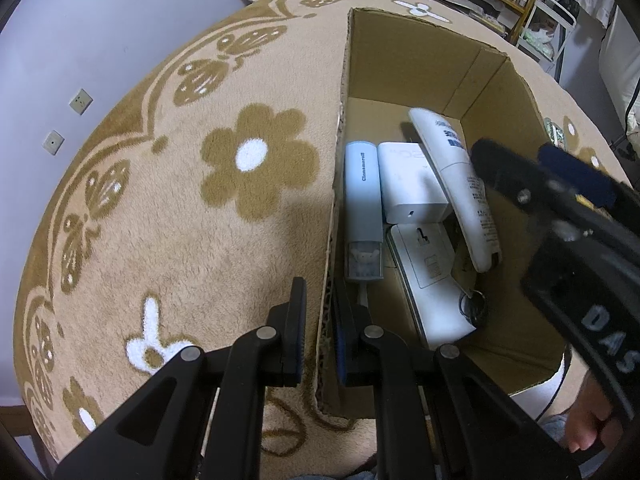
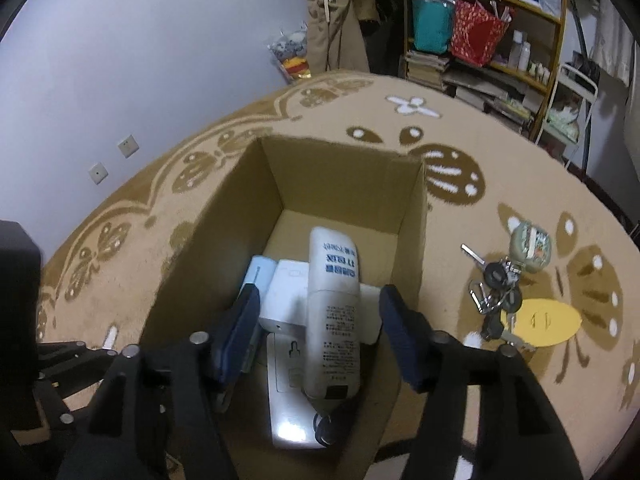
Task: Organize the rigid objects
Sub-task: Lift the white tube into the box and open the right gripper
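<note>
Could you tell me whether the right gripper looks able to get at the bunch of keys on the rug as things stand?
Probably yes. The right gripper is open and empty over the cardboard box, and the bunch of keys lies in the open on the rug just beyond the box's wall, with nothing on top.

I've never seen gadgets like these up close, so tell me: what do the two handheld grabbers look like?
Both are matte black plastic. The left gripper has angular linkage arms joined by round silver pivot pins, and its narrow fingers carry blue pads. The right gripper is built the same way, with dark blue, slightly fuzzy pads on its fingers. In the left camera's view, its black body shows pale lettering reading "DAS".
</note>
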The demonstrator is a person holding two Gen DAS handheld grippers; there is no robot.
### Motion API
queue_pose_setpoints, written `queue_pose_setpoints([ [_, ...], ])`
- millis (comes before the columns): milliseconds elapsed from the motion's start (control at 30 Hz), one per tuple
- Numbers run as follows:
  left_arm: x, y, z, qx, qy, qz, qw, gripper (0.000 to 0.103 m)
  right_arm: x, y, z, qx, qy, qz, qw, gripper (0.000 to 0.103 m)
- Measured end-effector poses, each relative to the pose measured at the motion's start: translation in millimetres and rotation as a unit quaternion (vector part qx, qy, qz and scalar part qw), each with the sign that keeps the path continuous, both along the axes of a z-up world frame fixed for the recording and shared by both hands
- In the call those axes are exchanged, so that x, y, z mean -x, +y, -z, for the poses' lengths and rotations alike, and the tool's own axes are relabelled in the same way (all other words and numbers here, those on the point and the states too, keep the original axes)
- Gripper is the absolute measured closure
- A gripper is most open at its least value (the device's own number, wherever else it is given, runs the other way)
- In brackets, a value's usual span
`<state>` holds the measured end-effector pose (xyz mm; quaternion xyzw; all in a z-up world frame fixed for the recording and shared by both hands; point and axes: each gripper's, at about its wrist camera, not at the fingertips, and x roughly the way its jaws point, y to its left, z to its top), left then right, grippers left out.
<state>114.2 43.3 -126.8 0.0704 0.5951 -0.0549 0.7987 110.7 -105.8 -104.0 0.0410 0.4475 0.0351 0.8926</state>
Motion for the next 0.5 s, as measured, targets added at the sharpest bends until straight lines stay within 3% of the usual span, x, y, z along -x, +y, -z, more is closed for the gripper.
queue_pose_setpoints([
  [33,0,0,0,0.000,0.000,0.000,1.0000,0.091,1,0,-4,0.002,-0.006,-0.001,1.000,0.035],
  [167,-1,0,0,-0.003,0.000,0.001,1.0000,0.091,6,-7,-23,0.021,-0.042,0.009,0.999,0.011],
  [500,-3,-2,-1,-0.003,-0.002,0.004,1.0000,0.091,-3,-73,-42,-0.005,-0.056,0.075,0.996,0.008],
])
